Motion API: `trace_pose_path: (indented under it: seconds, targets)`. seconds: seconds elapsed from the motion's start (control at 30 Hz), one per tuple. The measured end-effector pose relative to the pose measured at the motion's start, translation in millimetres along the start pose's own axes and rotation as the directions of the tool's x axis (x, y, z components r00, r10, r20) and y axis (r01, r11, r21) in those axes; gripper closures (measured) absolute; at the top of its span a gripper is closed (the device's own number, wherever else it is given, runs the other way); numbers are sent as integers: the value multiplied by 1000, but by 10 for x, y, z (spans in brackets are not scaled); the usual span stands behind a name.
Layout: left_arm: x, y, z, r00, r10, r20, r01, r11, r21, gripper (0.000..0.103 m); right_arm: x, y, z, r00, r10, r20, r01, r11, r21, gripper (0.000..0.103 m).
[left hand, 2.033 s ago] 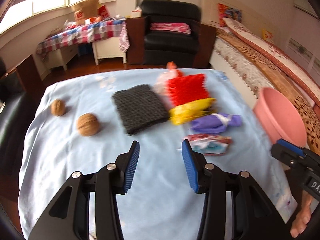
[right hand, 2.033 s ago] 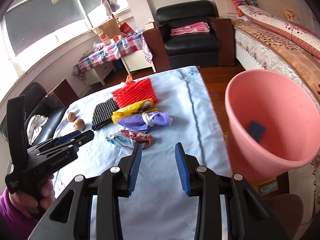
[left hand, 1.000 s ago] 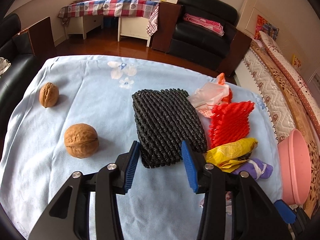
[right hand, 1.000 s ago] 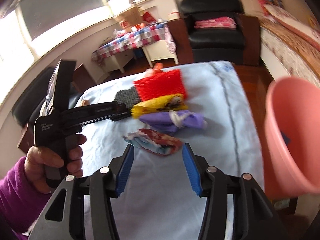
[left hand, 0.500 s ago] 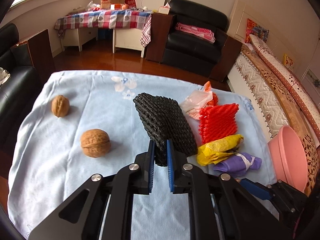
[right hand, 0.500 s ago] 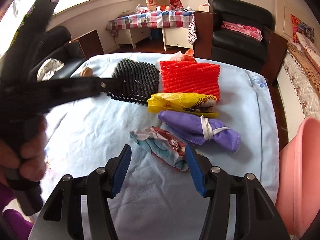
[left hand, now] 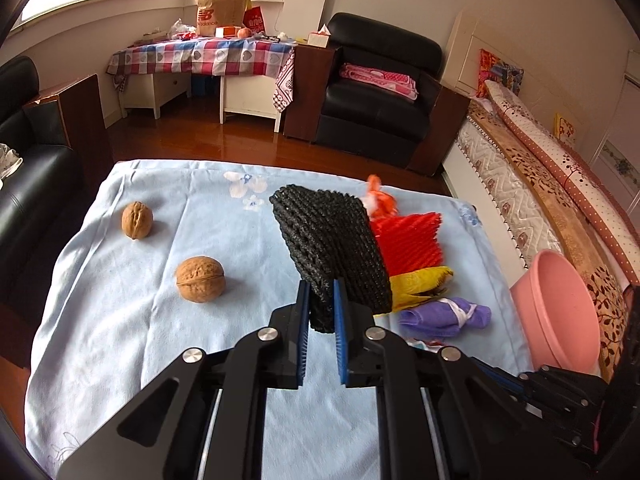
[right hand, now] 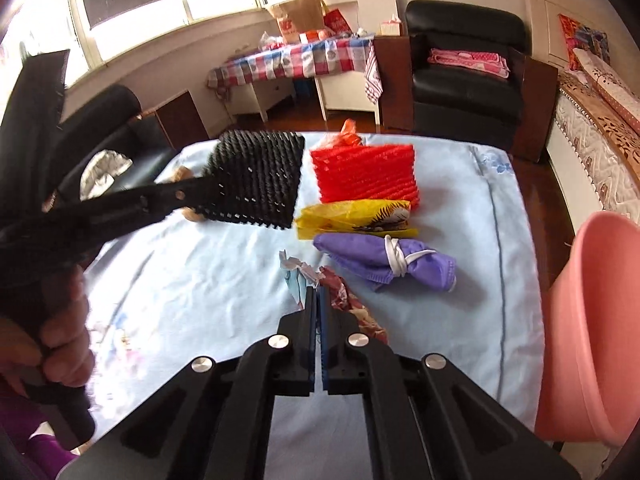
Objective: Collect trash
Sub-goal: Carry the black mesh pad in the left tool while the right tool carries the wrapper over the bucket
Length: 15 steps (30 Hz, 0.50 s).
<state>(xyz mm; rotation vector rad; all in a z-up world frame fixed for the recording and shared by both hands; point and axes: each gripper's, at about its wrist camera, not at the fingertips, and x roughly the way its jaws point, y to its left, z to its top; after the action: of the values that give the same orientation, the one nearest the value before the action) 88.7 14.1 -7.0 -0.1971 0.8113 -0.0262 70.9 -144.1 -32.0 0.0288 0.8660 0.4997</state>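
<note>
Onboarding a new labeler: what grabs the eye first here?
The left tongs hold a black foam net lifted off the blue cloth. The right tongs pinch a crumpled wrapper. A pink bucket waits off the table's right edge.

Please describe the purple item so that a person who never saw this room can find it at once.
On the light blue tablecloth, look at the side nearest the pink basin. The purple item lies just in front of the yellow wrapper. Only it is soft purple cloth tied with a white string.

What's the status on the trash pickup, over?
Left gripper shut on black foam net, lifted. Right gripper shut on crumpled wrapper. Pink bin at right, path clear.
</note>
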Motion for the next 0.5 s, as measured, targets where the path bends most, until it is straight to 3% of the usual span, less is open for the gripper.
trace_pose_path:
  seconds: [0.27, 0.5]
  targets:
    - [-193, -132, -43, 999, -28, 28, 28, 999, 17, 92, -562, 8, -75, 995, 25, 95, -30, 998, 55, 102]
    - [-387, -410, -55, 995, -70, 66, 65, 995, 76, 92, -948, -47, -106, 986, -5, 167, -12, 995, 104, 102]
